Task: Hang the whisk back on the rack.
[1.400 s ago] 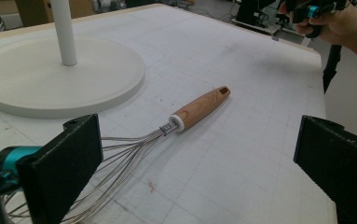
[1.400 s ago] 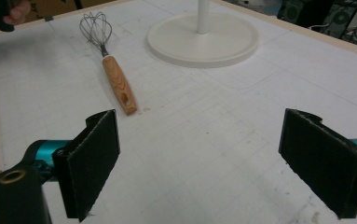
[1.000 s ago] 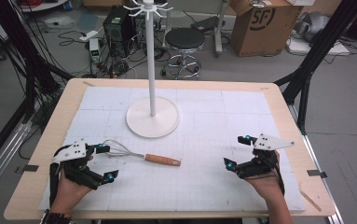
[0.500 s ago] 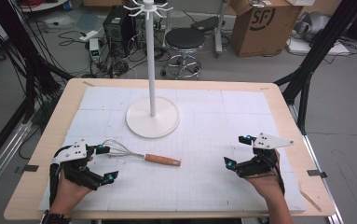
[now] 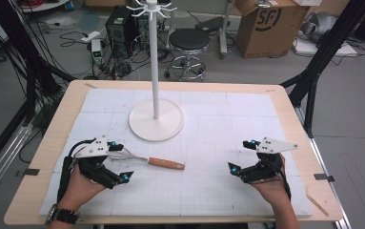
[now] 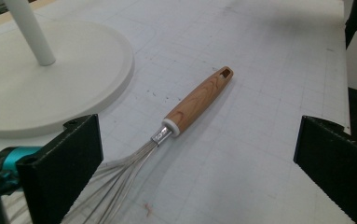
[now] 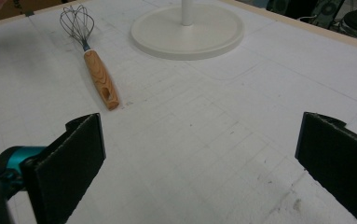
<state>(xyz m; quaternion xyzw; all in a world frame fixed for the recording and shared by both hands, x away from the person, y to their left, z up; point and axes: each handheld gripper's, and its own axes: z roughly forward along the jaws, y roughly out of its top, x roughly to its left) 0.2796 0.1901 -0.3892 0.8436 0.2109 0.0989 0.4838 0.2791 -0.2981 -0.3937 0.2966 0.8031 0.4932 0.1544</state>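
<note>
The left claw [image 5: 119,163] is held spread at the near left of the surface [image 5: 37,171], its jaws set to either side of the wire end of the whisk [image 5: 149,161], which lies flat on the white mat [image 5: 228,119] with its wooden handle pointing right. The step in hand is judged to be the approach before a grasp; next, the jaws must be lowered and closed on the whisk. The right claw [image 5: 243,156] is held spread and empty at the near right, well apart. Open mat is left between the two. Farther back, the stand [image 5: 156,125] is placed near the whisk, its round base to be avoided when lifting.
</note>
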